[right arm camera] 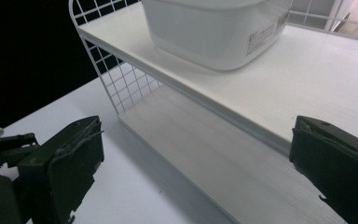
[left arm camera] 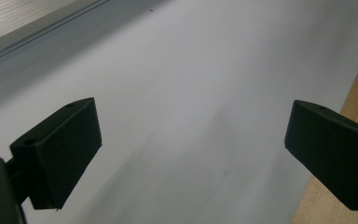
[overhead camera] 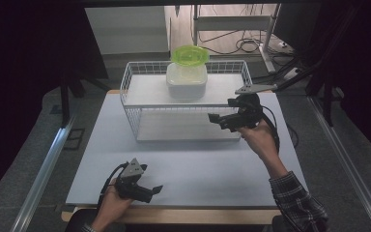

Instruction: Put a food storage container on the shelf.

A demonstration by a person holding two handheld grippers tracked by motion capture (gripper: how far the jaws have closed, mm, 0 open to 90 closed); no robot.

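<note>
Your left gripper (overhead camera: 147, 186) is at the near edge of the table (overhead camera: 198, 169), jaws wide apart, nothing btw them. Farther, at the right, your right gripper (overhead camera: 224, 120) is w/ jaws also spread and empty, just beside the right end of the wire shelf (overhead camera: 135, 89). On its top board, at the far side, stands the white container (overhead camera: 187, 81) w/ the green bowl (overhead camera: 189, 54) on it.

White lidded box (overhead camera: 187, 80) sits upright on rack's top shelf (overhead camera: 145, 92).
</note>
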